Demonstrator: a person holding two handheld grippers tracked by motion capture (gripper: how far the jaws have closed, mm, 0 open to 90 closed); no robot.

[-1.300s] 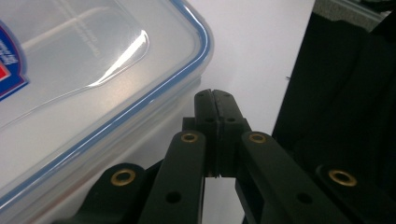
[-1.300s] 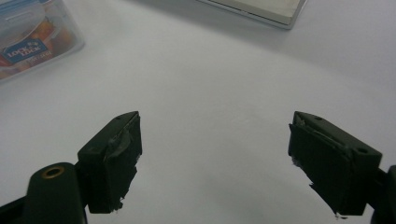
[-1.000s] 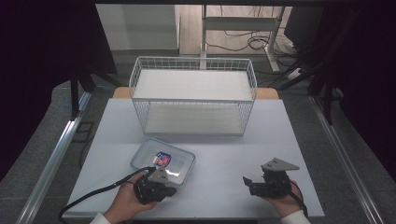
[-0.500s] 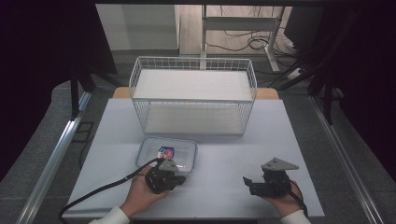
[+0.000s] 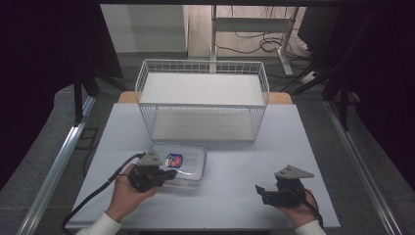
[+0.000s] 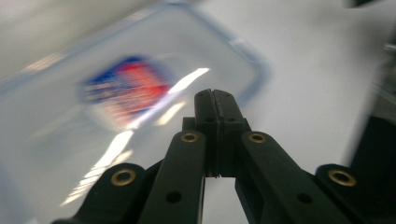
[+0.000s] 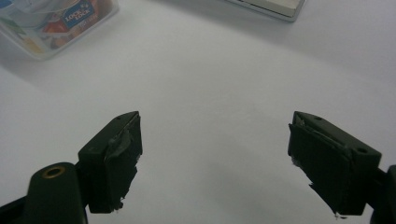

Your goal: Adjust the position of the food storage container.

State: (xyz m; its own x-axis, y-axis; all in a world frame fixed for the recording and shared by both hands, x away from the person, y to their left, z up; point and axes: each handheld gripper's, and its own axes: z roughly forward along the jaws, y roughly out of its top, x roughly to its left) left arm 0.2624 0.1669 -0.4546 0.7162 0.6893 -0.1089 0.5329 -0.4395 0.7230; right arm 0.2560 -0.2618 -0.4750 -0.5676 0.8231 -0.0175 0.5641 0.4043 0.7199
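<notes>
2 containers, a wire basket and a lidded clear box, look empty; left tool closed on nothing, right tool wide open.

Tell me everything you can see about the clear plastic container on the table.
The clear plastic container is a shallow rectangular box with rounded corners and a bluish rim, seemingly lidded. A red and blue label sits on top. It lies flat on the white table, just before the white wire basket and apart from it. The left gripper, jaws shut, is over its near left edge; whether it touches cannot be told. The right gripper is open and far from it.
</notes>
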